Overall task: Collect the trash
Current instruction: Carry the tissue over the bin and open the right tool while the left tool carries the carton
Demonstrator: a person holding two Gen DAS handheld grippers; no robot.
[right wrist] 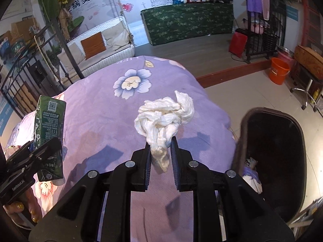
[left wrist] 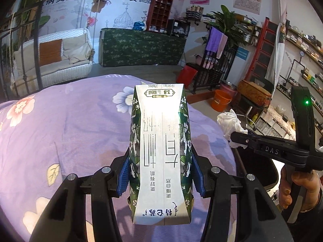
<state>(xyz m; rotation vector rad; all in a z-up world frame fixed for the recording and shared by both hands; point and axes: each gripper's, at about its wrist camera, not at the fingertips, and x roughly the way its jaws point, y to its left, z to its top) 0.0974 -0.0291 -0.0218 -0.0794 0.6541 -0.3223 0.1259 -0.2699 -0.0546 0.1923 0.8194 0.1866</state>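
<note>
Left wrist view shows the left gripper (left wrist: 160,173) clamped on a green-and-white milk carton (left wrist: 160,151), held above the purple floral bedspread (left wrist: 70,131). Right wrist view shows the right gripper (right wrist: 160,157) pinching the lower end of a crumpled white tissue wad (right wrist: 164,117) over the same bedspread, with a dark trash bin (right wrist: 282,161) just beside the bed on the right.

Green-white milk carton (left wrist: 160,153) and crumpled white tissue (right wrist: 164,119), both held above purple bedspread (right wrist: 113,125).
</note>
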